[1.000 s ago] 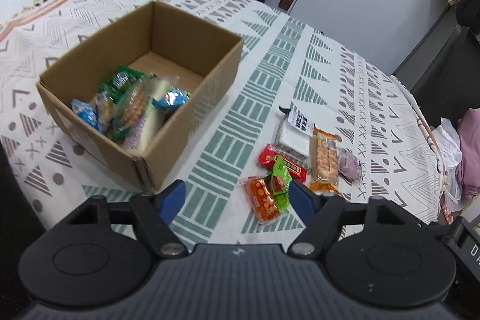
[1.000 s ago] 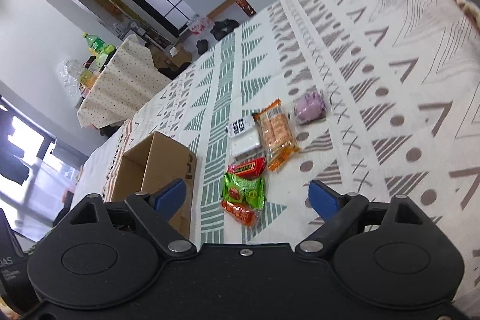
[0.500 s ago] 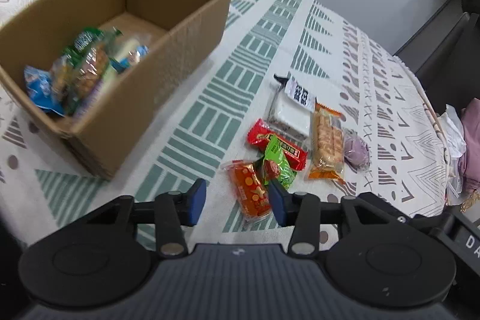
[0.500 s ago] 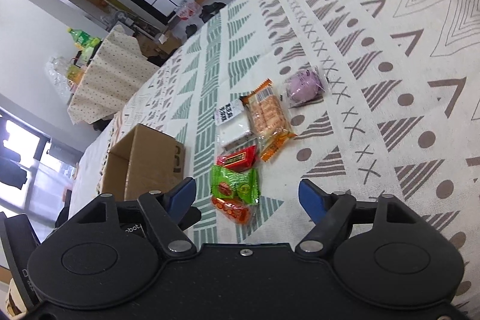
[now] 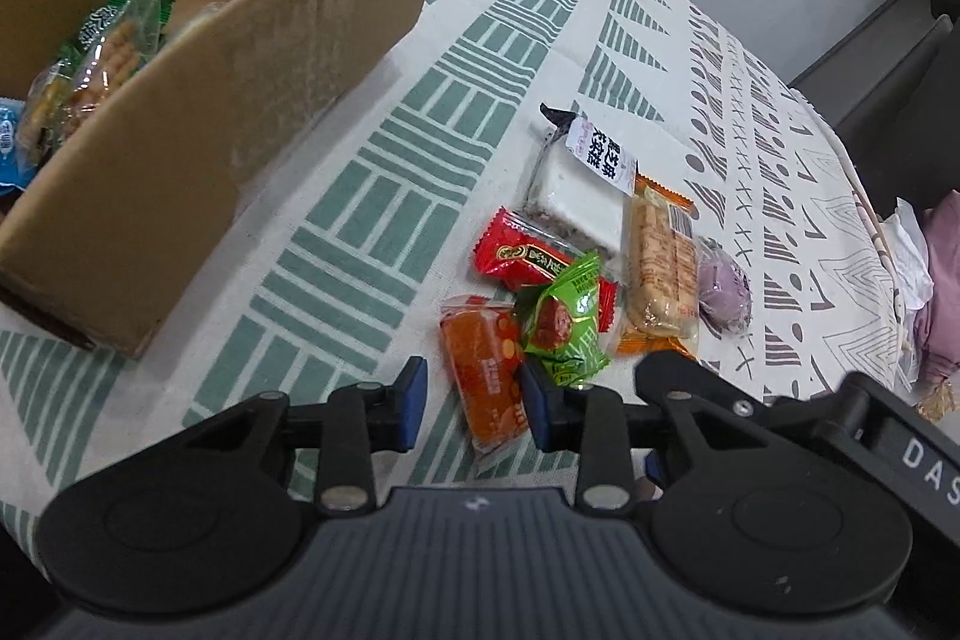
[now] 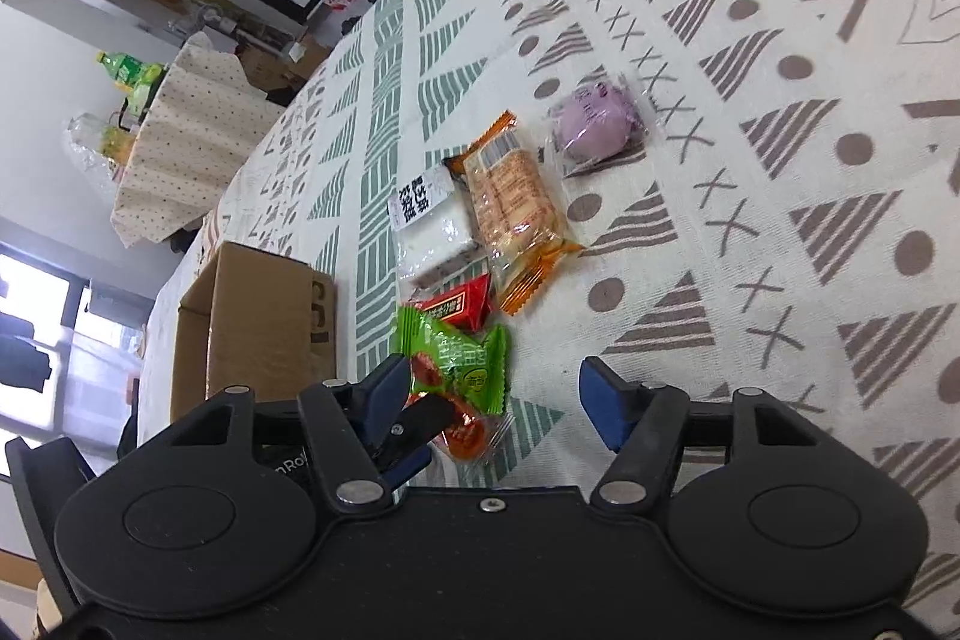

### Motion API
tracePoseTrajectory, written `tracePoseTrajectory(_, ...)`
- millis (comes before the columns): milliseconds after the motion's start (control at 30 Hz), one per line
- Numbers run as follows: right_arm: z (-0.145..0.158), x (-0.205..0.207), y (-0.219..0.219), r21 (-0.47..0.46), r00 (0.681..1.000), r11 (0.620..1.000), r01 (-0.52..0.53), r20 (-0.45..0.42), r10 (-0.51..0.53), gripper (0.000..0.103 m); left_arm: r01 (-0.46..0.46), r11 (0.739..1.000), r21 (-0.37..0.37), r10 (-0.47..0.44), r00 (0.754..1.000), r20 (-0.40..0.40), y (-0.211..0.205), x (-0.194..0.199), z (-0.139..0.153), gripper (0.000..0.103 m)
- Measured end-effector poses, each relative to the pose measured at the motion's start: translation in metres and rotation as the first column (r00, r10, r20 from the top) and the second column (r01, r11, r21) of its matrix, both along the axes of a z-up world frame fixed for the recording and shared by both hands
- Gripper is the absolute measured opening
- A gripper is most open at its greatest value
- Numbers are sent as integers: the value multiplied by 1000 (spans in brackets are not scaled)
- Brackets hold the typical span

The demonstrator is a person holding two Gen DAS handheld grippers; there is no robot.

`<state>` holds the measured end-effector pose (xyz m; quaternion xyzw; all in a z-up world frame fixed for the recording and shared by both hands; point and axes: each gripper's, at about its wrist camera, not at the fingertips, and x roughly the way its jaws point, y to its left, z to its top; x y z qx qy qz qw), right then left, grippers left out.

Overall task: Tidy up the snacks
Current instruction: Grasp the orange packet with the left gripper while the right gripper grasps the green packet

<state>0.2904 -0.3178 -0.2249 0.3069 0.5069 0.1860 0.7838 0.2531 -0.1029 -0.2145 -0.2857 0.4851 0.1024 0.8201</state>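
Note:
A cardboard box (image 5: 240,58) at the left holds several snack packs (image 5: 102,52). On the patterned cloth lie an orange pack (image 5: 486,370), a green candy (image 5: 564,322), a red candy (image 5: 528,259), a white cake pack (image 5: 579,184), a biscuit pack (image 5: 660,268) and a purple bun (image 5: 723,289). My left gripper (image 5: 474,403) is open, its fingers either side of the orange pack. My right gripper (image 6: 492,400) is open and empty just before the green candy (image 6: 462,358); the box (image 6: 258,322) is to its left.
The table edge curves at the right, with pink and white cloth (image 5: 924,256) beyond it. A second table with bottles (image 6: 138,76) stands far off in the right wrist view. My right gripper's fingers (image 5: 666,376) show close beside my left.
My left gripper has moved down and forward from beside the box to the orange pack, and its fingers have narrowed. My right gripper has come closer to the snack pile.

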Motion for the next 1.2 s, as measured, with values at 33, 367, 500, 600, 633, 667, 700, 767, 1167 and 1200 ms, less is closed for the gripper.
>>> tracePoseTrajectory(33, -1, 1, 3, -2, 1000, 1000, -6, -1, 6, 63, 0, 1000, -5, 0, 1000, 0, 0, 1, -1, 33)
tracePoseTrajectory(367, -10, 9, 10, -18, 999, 1000, 7, -32, -8, 63, 24, 999, -27, -24, 1000, 12, 0, 3, -3, 21)
tracePoseTrajectory(500, -13, 11, 18, -24, 999, 1000, -13, -41, 12, 63, 25, 1000, -8, -25, 1000, 4, 4, 0, 1, 20)
tracePoseTrajectory(600, -14, 14, 25, -43, 999, 999, -24, -35, 23, 63, 14, 1000, -3, -14, 1000, -1, 11, -2, 3, 20)
tracePoseTrajectory(633, -14, 14, 27, -42, 999, 999, -28, -35, 27, 63, 8, 1000, -2, -8, 1000, -3, 14, -3, 3, 20)
tracePoseTrajectory(667, -15, 15, 30, -49, 999, 998, -33, -34, 32, 63, 4, 1000, -1, -4, 1000, -4, 16, -3, 4, 20)
tracePoseTrajectory(700, -15, 15, 33, -58, 999, 997, -43, -29, 41, 63, 0, 1000, 0, 0, 1000, -5, 19, -3, 4, 20)
tracePoseTrajectory(767, -14, 15, 38, -75, 999, 996, -51, -16, 50, 63, -6, 1000, 4, 6, 1000, -10, 22, -4, 5, 20)
tracePoseTrajectory(1167, -13, 22, 63, -195, 999, 981, -17, 42, 26, 44, -21, 1000, 3, 21, 999, -49, 30, -2, -1, 30)
tracePoseTrajectory(1200, -13, 22, 61, -194, 999, 981, -16, 36, 23, 40, -17, 1000, 6, 17, 998, -52, 29, -1, -2, 31)
